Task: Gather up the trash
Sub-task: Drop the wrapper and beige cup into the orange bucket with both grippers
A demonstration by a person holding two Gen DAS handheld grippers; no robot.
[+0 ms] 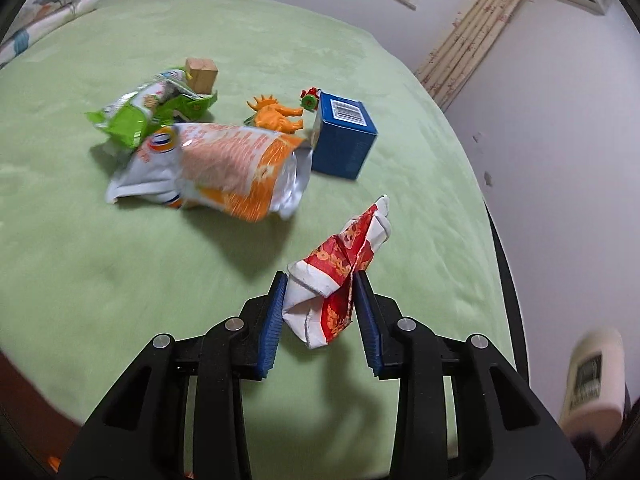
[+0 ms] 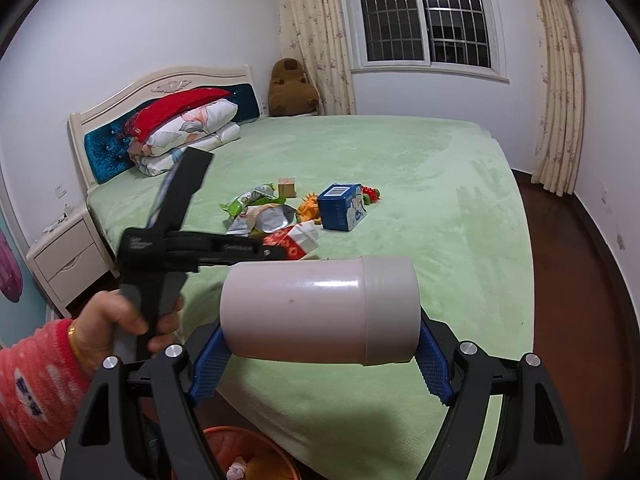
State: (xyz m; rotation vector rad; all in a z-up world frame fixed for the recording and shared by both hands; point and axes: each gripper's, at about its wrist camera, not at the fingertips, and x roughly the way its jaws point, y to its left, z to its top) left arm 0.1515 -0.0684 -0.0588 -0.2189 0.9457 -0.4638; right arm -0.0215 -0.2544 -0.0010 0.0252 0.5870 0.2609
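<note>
Here the left gripper (image 1: 320, 312) pinches a crumpled red wrapper (image 1: 336, 280) between its blue pads, clear of the green bed (image 1: 120, 280), probably bound for the orange bin (image 2: 256, 452) below the bed's edge. The right gripper (image 2: 320, 364) clamps a white cup (image 2: 320, 312) sideways, likely also trash. An orange bag (image 1: 224, 168) and a green bag (image 1: 148, 108) lie uncollected near a blue box (image 1: 344, 136).
</note>
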